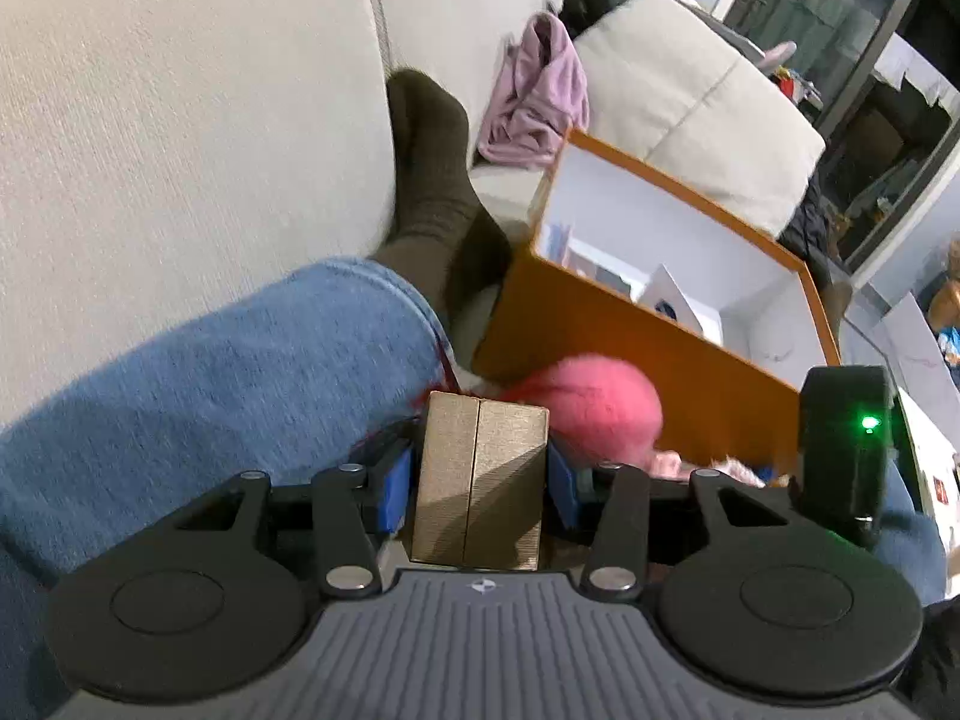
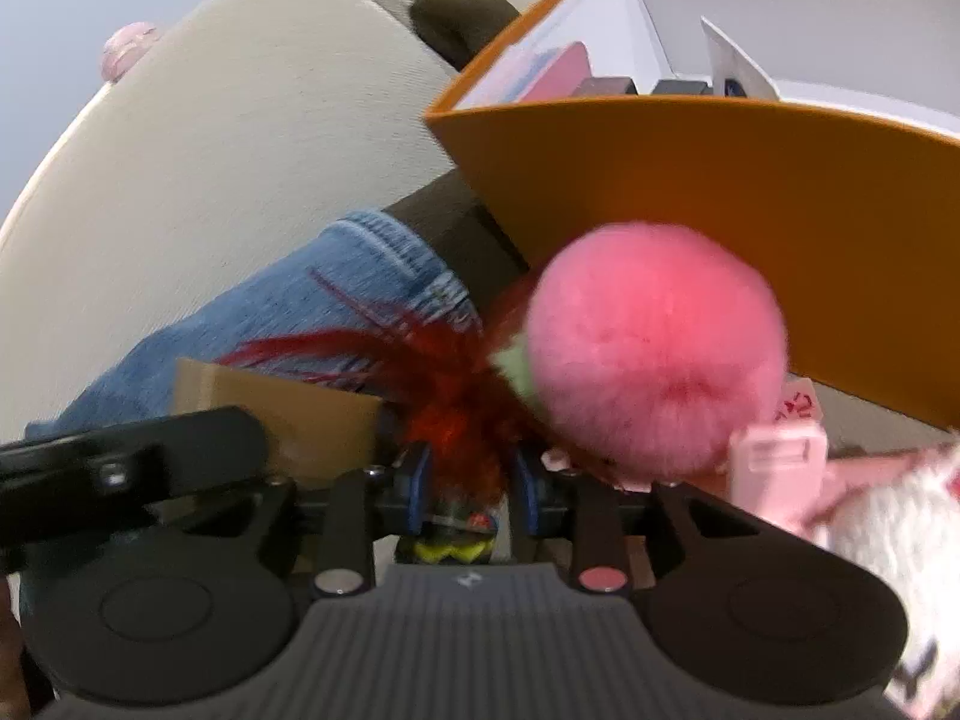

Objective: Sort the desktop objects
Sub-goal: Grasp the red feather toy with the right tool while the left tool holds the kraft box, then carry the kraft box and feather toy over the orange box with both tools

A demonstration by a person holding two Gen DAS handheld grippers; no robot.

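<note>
My left gripper [image 1: 480, 456] is shut on a gold box [image 1: 480, 480], which stands upright between the blue pads [image 1: 393, 492]. The same box [image 2: 288, 408] shows at the left in the right wrist view. My right gripper [image 2: 471, 468] is open, with a bundle of red feathers [image 2: 444, 384] lying loosely between its fingers. A fluffy pink pompom [image 2: 654, 360] sits just ahead and to the right of it, against the wall of an orange box [image 2: 720, 180]. The pompom [image 1: 594, 414] also shows beyond the gold box in the left wrist view.
The orange box [image 1: 600, 324] has a white inside and holds cards and small items. A person's leg in jeans [image 1: 210, 360] and a dark sock [image 1: 432, 180] rest on a beige sofa [image 1: 180, 120]. A pink cloth [image 1: 540, 102] lies on it. A pink clip [image 2: 774, 468] and white fluff [image 2: 888, 528] lie at right.
</note>
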